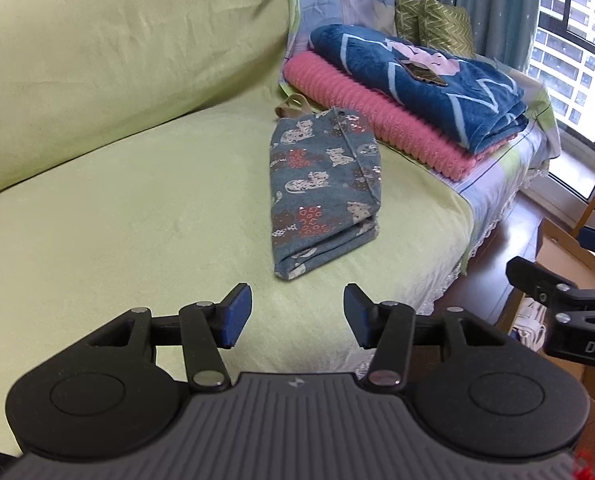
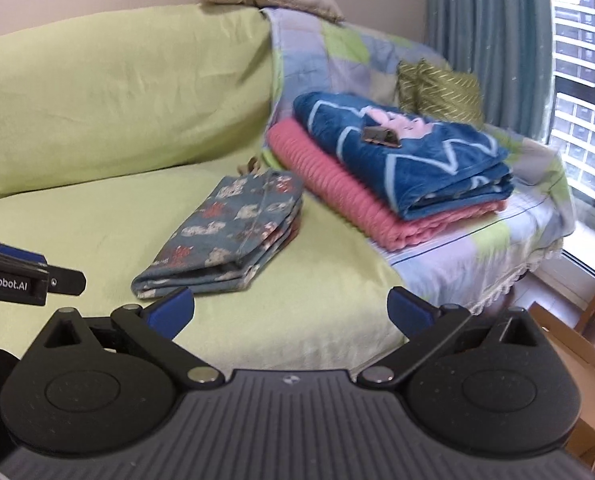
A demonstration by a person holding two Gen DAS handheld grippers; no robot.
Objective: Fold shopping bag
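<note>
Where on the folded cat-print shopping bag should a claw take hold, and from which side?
Probably the near folded end of the shopping bag, approached from the sofa's front edge. The stacked layers there form a thick edge facing both open claws, left and right; the pink blanket crowds its far right side.

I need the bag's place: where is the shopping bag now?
In both wrist views the shopping bag lies folded on the green sofa seat, just left of the pink blanket.

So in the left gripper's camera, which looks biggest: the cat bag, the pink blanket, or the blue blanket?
1. Blue blanket
2. Cat bag
3. Pink blanket, though mostly hidden under the blue one.
The bag lies nearer the camera, so the top two are unsure.
</note>
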